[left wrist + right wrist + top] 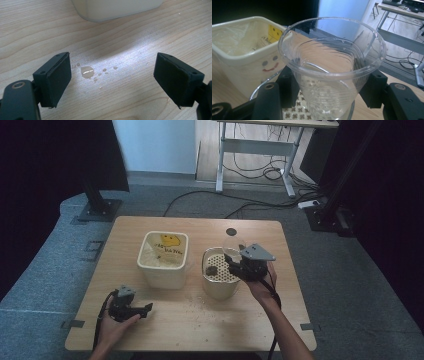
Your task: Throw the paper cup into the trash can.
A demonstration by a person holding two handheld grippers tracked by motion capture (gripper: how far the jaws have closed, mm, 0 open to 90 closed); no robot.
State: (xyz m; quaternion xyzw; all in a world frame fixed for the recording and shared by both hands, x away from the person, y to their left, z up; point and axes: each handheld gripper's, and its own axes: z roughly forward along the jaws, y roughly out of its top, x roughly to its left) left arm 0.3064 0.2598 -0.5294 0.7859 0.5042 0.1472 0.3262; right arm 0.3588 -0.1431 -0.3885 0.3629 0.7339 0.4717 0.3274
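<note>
At centre right of the high view, my right gripper (239, 261) was clamped on the clear plastic cup (332, 67) over the round strainer pot (218, 279). I judged a slow, steady tilt best, staying inside its rim. My left gripper (112, 80) rested apart at lower left.

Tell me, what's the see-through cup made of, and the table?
The cup looks like thin clear plastic: you see straight through it, and it has fine ridges round its wall. The table looks like pale wood or wood-look board, with grain lines running along its matte top.
</note>
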